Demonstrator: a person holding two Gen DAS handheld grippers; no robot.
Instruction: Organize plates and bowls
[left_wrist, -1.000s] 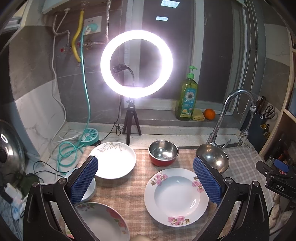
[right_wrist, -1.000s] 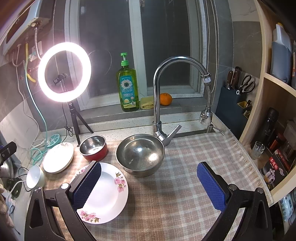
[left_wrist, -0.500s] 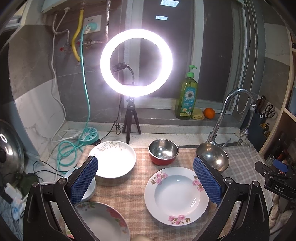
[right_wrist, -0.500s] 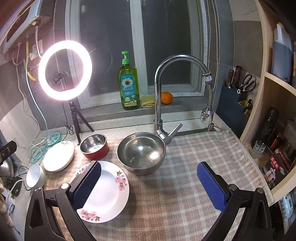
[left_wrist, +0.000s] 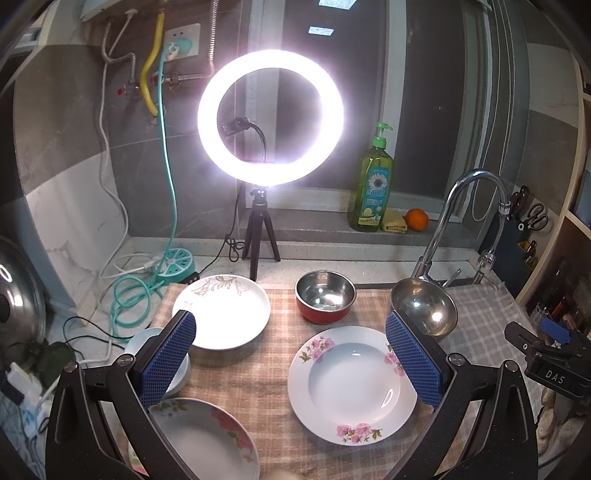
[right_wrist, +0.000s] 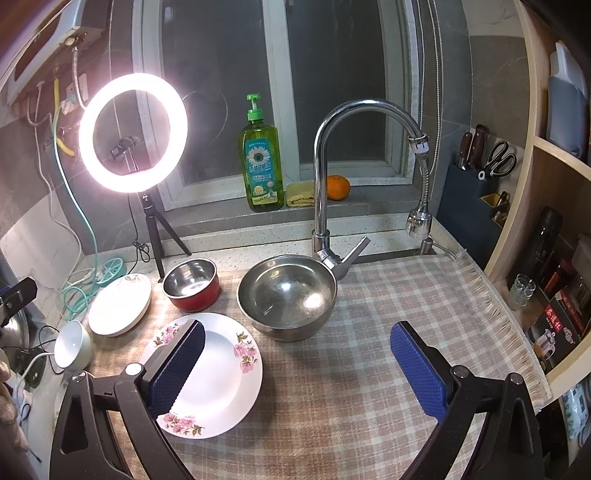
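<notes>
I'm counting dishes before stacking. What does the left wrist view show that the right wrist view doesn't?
Only the left wrist view shows a second pink-flowered plate at the bottom edge, under the left tongs, and the tip of the right tongs.

Only the right wrist view shows the glasses and boxes on the shelf.

Both show the pink-flowered plate, leaf-pattern plate, red bowl, large steel bowl, small white bowl, ring light and faucet.
</notes>
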